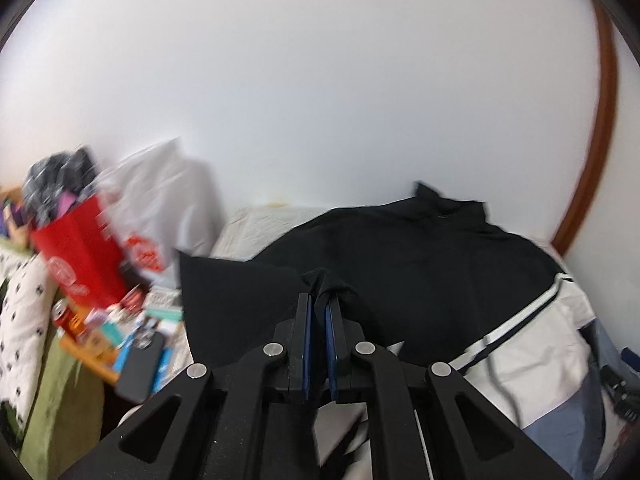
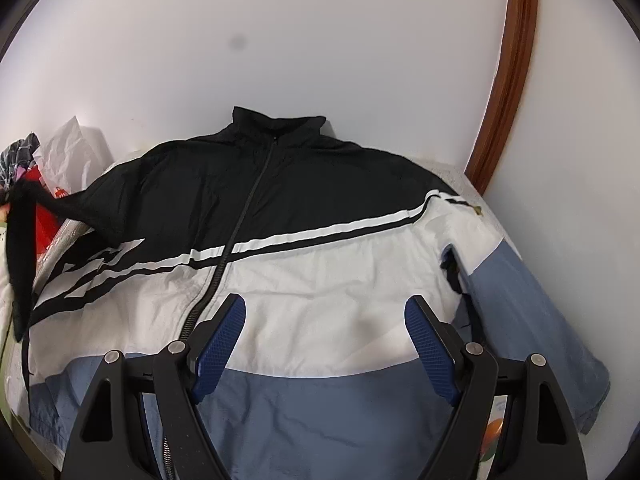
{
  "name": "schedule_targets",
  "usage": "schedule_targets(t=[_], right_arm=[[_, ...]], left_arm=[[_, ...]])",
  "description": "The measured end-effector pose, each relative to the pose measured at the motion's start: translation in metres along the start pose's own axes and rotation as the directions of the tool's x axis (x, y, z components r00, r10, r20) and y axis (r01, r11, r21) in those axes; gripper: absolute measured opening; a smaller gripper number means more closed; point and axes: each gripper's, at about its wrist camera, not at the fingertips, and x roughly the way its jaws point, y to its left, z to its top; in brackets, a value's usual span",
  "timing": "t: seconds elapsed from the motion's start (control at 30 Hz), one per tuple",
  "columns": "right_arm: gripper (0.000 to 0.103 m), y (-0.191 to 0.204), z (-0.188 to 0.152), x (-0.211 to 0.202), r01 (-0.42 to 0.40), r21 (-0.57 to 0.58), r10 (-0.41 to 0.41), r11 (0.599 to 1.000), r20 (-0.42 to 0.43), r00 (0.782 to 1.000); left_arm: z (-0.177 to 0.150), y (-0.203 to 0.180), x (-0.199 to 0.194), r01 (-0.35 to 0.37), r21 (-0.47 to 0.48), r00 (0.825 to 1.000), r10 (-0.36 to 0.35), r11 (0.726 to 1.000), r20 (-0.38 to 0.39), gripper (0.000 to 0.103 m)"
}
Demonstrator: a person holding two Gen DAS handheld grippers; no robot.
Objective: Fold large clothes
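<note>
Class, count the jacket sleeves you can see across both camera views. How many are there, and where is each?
2. One black sleeve is lifted at the left, pinched by the left gripper; one blue sleeve lies flat at the right.

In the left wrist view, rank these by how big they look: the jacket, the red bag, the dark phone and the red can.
Largest to smallest as they look:
1. jacket
2. red bag
3. dark phone
4. red can
The picture is blurred, and the phone lies nearer the camera than the bag, so true sizes stay unsure.
</note>
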Motion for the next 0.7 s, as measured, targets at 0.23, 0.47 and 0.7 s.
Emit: schedule_targets(t=[0.23,0.47,0.7], right_arm=[[0.081,-0.026,-0.008,0.008,-0.009,-0.001,0.009,1.000,-0.010,1.000],[0.081,-0.057,-0.022,0.026,0.017,0.018,-0.016,1.000,-0.039,0.999],[0.081,-0.074,-0.032,0.036,0.027,0.029,-0.026,0.999,-0.054,0.998]], left_arm=[[0.013,-0.084,0.034,0.093,0.091,0.996,-0.091,0.992,-0.028,0.007],[-0.004,-0.139,0.074,0.135,0.130,0.985,-0.119,0.982,-0.128,0.007],[-0.027,-0.157,0.098,0.157,0.133,0.965,-0.124,0.978,-0.230,0.014]])
